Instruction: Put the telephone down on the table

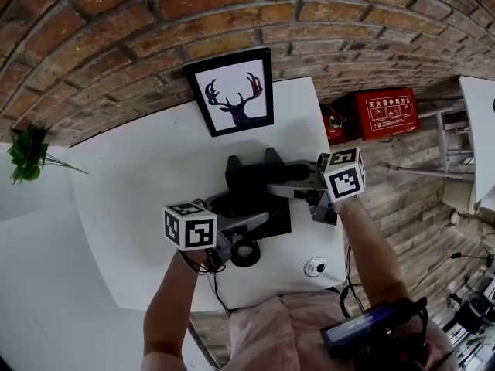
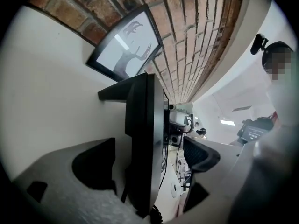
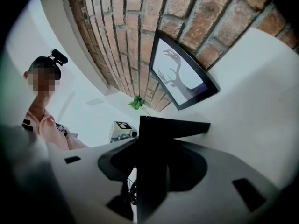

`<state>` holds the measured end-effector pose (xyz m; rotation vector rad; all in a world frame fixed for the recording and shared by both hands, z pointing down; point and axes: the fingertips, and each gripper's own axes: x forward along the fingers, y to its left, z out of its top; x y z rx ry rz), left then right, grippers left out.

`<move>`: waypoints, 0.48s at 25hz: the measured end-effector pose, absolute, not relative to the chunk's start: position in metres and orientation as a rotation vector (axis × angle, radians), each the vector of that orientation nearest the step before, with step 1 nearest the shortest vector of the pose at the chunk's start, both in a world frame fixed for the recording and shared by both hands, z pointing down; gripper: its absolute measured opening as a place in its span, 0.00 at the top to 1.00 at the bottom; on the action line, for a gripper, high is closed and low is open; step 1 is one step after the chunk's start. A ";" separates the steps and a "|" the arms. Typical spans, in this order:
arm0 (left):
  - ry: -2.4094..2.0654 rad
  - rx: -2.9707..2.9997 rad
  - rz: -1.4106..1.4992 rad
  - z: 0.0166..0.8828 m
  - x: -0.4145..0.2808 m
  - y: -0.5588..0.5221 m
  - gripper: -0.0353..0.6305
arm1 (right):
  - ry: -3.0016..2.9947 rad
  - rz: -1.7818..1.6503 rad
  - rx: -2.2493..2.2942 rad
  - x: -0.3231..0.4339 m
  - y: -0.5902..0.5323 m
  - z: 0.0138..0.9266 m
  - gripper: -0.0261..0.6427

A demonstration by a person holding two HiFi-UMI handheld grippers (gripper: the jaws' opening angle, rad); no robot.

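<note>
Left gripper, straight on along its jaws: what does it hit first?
Most likely the telephone. Its black body already stands between the left gripper's open jaws, so going on would run it deeper into them. Past its edge the right gripper shows, further off, though depth there is unclear.

Black telephone [image 1: 249,181] on white table [image 1: 131,201]

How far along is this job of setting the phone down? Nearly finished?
Mostly done: the telephone appears to rest on the white table, and the left gripper stands open, jaws wide around its edge. In hand: the right gripper is clamped on the other end. To do: release that grip and draw both grippers away.
</note>
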<state>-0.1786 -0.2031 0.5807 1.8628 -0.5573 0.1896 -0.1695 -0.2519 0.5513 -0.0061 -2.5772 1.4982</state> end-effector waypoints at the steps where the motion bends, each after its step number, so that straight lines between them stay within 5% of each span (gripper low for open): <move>1: -0.568 1.859 0.178 0.580 -0.181 -0.202 0.25 | -2.575 1.499 -0.008 -0.170 -0.252 0.551 0.69; 5: -0.616 1.846 0.118 0.573 -0.192 -0.198 0.25 | -2.557 1.488 -0.010 -0.172 -0.251 0.552 0.68; 8: -0.628 1.848 0.059 0.561 -0.195 -0.195 0.25 | -2.521 1.445 -0.003 -0.169 -0.249 0.553 0.51; 12: -0.662 1.864 0.025 0.549 -0.200 -0.189 0.25 | -2.515 1.408 0.042 -0.164 -0.252 0.551 0.47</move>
